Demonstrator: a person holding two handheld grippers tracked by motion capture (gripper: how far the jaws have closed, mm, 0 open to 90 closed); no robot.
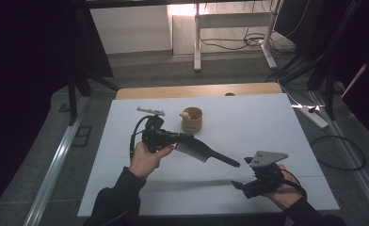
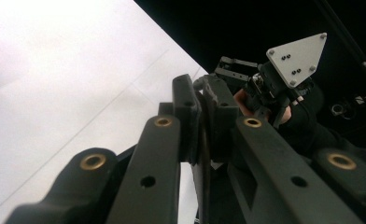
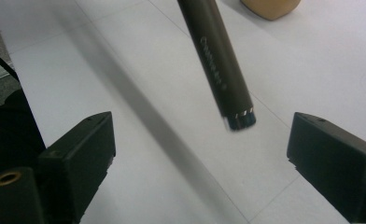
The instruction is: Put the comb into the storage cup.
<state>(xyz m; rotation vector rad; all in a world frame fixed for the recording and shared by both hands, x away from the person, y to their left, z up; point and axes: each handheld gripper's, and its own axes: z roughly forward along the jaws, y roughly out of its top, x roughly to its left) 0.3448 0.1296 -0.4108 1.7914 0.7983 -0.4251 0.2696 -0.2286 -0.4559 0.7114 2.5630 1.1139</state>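
Two tools share one comb [image 1: 206,153]: the left tool [image 1: 185,137] is clamped on its toothed end, holding it above the desk's [image 1: 248,117] middle, while the right tool [image 1: 238,184] (jaws apart) sits off the handle tip. Likely next: carry the comb toward the cup [image 1: 192,119].

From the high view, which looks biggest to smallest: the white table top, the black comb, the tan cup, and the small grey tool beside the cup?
1. White table top, by far.
2. Black comb, long and thin.
3. Tan cup.
4. Grey tool, thinnest; its length looks close to the cup's width, so that ranking is unsure.
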